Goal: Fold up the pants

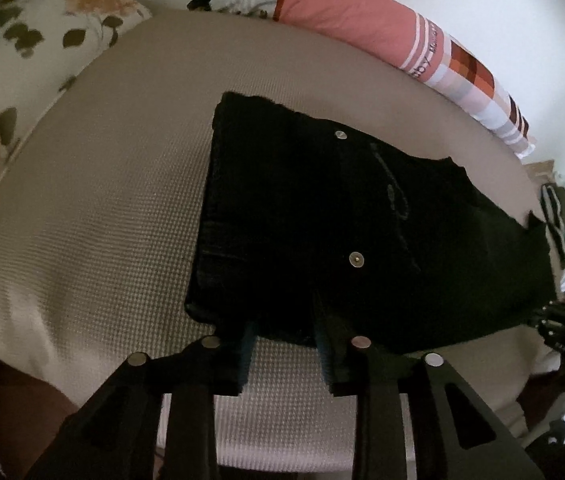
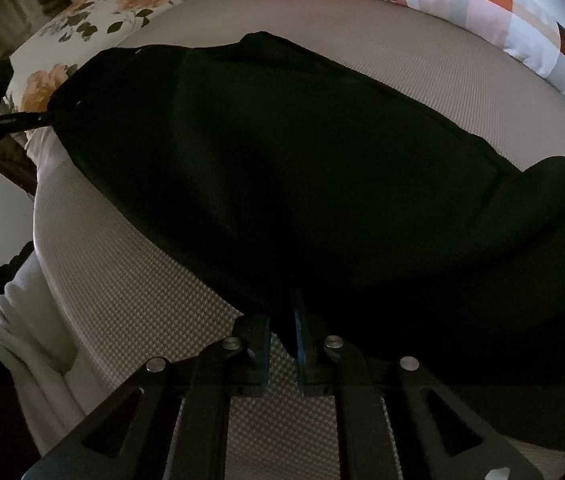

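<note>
Black pants (image 1: 322, 216) lie folded on the beige bed (image 1: 102, 220). The left hand-held gripper (image 1: 286, 332) stands partly open over their near edge. The right hand-held gripper (image 2: 282, 328) pinches their near edge.

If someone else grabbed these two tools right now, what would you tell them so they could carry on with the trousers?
Left hand-held gripper: jaws partly apart at the near edge of the black pants; no firm pinch visible.
Right hand-held gripper: nearly closed, pinching a bit of the pants' near edge.
Pants lie lengthwise across the beige bed cover, seemingly already doubled leg over leg.
Left: probably fold them across their length and smooth flat.
</note>
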Action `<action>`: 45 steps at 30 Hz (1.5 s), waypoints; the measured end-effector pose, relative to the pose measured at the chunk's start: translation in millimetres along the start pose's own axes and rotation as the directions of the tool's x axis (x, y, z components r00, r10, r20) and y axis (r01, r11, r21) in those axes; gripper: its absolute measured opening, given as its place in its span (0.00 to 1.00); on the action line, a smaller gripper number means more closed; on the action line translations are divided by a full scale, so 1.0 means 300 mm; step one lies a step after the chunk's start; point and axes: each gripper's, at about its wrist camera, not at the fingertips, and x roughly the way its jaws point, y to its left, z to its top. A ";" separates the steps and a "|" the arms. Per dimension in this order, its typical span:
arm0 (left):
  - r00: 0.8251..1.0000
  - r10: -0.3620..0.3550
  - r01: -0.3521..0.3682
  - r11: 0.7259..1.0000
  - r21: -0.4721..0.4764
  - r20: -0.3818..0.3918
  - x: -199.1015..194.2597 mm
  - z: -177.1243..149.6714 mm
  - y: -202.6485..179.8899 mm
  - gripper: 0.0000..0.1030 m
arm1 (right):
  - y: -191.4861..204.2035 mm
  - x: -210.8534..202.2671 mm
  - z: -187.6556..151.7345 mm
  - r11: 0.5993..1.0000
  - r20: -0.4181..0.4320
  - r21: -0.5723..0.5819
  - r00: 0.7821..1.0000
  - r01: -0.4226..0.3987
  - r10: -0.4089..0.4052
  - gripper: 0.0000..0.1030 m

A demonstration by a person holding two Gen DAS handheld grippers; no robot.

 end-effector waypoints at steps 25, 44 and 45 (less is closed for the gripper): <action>0.967 -0.253 0.218 0.769 0.600 -0.027 0.167 -0.110 -0.815 0.54 | -0.081 -0.061 0.044 0.989 0.093 0.139 0.995 -0.058 0.045 0.22; 0.967 -0.247 0.237 0.784 0.574 -0.062 0.325 -0.121 -1.004 0.10 | -0.254 -0.198 -0.044 0.919 0.252 0.334 0.960 -0.208 0.125 0.34; 0.966 -0.250 0.241 0.789 0.565 -0.063 0.328 -0.118 -1.000 0.10 | -0.291 -0.210 -0.062 0.910 0.262 0.363 0.959 -0.199 0.106 0.35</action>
